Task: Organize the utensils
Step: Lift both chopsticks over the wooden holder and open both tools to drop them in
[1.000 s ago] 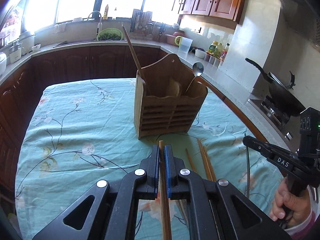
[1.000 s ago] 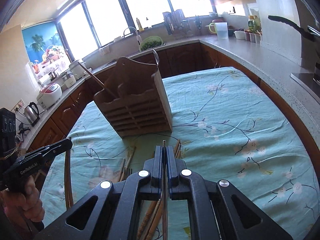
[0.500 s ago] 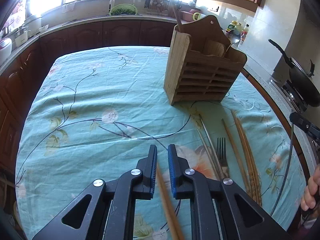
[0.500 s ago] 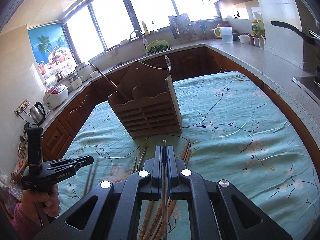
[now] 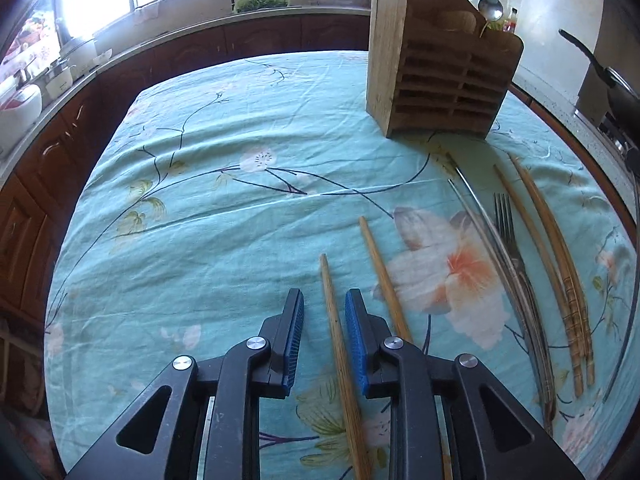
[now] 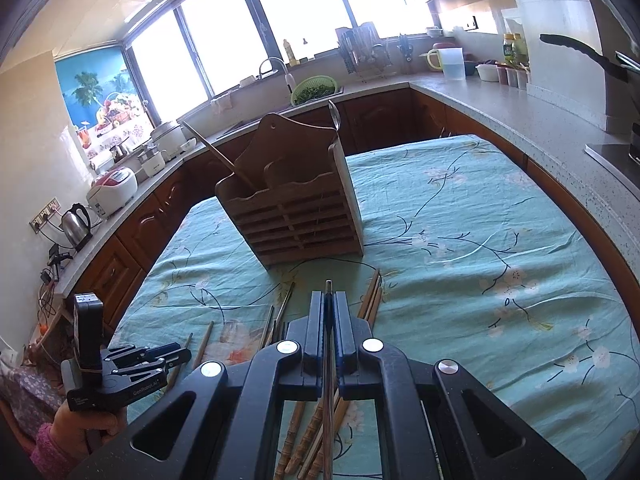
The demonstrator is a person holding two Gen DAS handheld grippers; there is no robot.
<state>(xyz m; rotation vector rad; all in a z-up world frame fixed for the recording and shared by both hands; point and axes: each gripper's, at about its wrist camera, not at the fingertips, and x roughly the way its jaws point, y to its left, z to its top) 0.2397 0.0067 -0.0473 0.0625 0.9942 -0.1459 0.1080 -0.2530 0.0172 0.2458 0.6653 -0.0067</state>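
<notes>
A wooden utensil holder [image 5: 440, 76] stands on the table, with a spoon [image 5: 490, 10] and a wooden chopstick [image 6: 216, 156] in it; it also shows in the right wrist view [image 6: 296, 204]. My left gripper [image 5: 323, 312] is open, with a wooden chopstick [image 5: 340, 356] lying on the cloth between its fingers. A second chopstick [image 5: 382, 276] lies beside it. A fork [image 5: 510, 236], metal chopsticks [image 5: 476, 208] and bamboo chopsticks [image 5: 548, 240] lie to the right. My right gripper [image 6: 328, 312] is shut on a thin metal chopstick [image 6: 328, 376], held above the table.
The table carries a teal floral cloth [image 5: 240, 168]. Dark wood counters ring it, with a sink [image 6: 316, 88], rice cooker [image 6: 112, 192] and kettle [image 6: 78, 220]. A pan [image 5: 608, 80] sits on the stove at right.
My left gripper opened and let go of the wooden chopstick, which now lies on the cloth, and drew back and left of the holder. My right gripper stayed shut on its metal chopstick.
</notes>
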